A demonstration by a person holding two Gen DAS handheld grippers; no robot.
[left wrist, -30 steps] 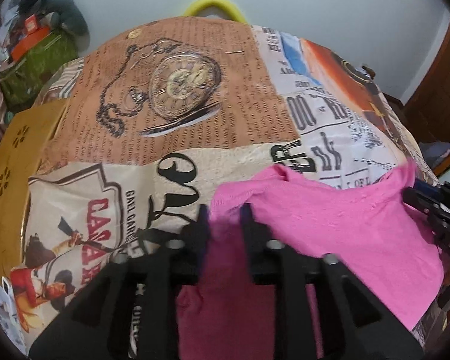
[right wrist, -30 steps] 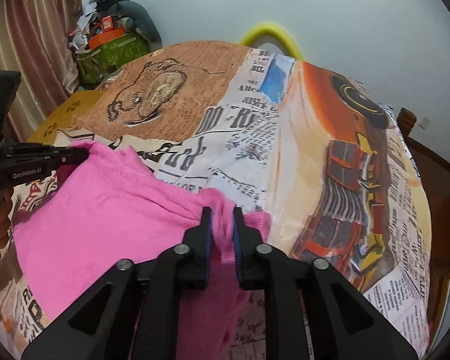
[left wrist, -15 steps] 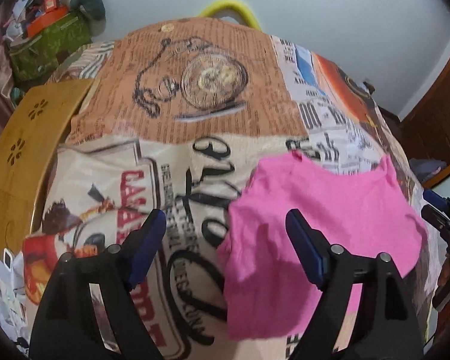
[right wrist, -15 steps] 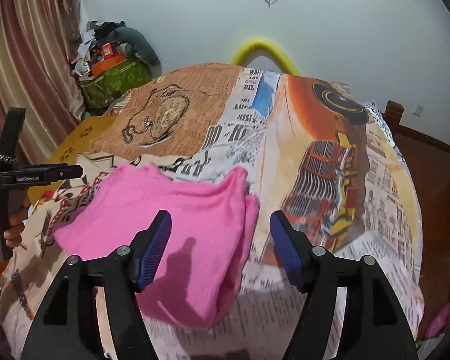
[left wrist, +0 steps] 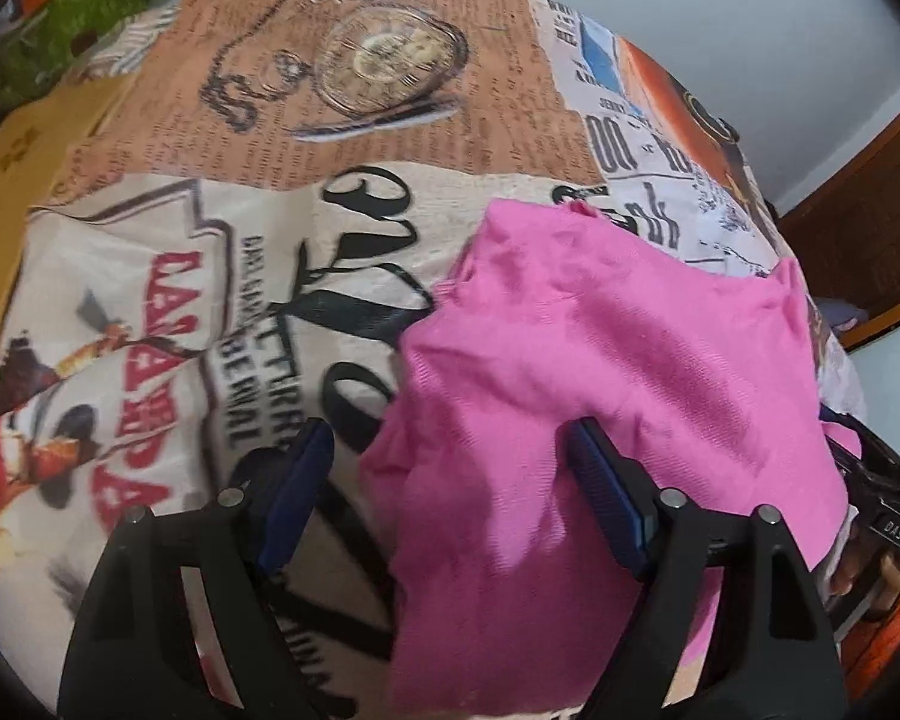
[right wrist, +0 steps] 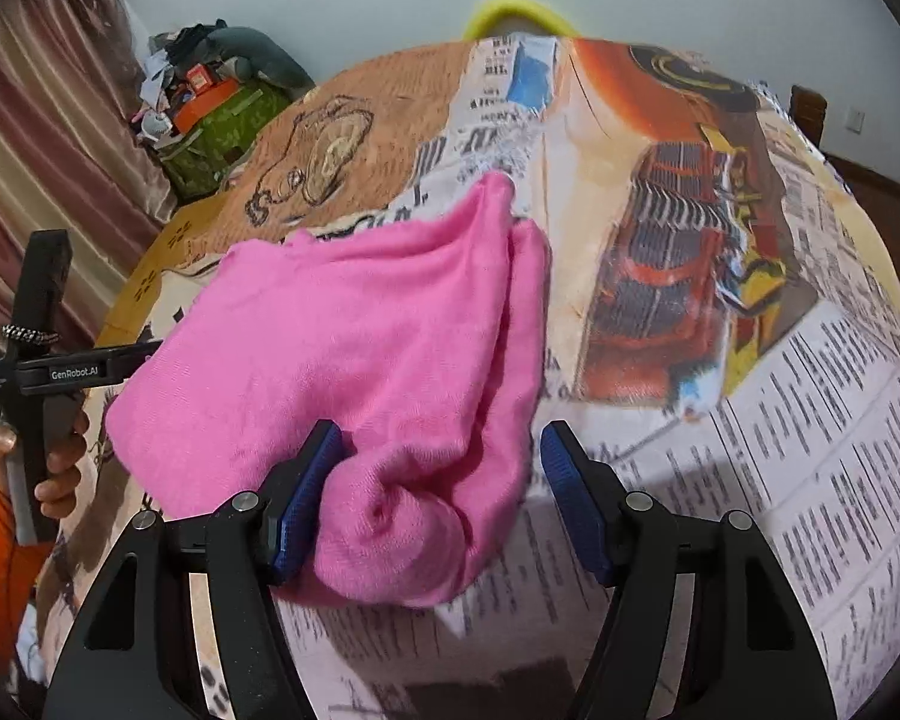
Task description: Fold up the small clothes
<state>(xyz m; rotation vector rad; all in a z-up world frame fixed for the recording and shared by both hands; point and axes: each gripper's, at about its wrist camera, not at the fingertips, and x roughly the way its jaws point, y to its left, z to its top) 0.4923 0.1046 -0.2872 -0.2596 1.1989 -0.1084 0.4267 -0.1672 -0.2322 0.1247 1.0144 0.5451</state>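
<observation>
The left gripper point(left wrist: 447, 495) and right gripper point(right wrist: 435, 495) were held released, jaws having just been opening, straddling the near corners of the pink knitted garment point(right wrist: 360, 348), laid folded on the newspaper-print bedspread point(right wrist: 780, 408), presumably for regrasping. Its underside was hidden; far clutter was blurred.

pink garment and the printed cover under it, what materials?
Pink garment: soft knit, likely cotton jersey or fleece; matte, fuzzy nap, limp rolled edge. Printed cover: thin woven fabric, probably polyester or cotton; smooth, flat print, slight creases.
</observation>
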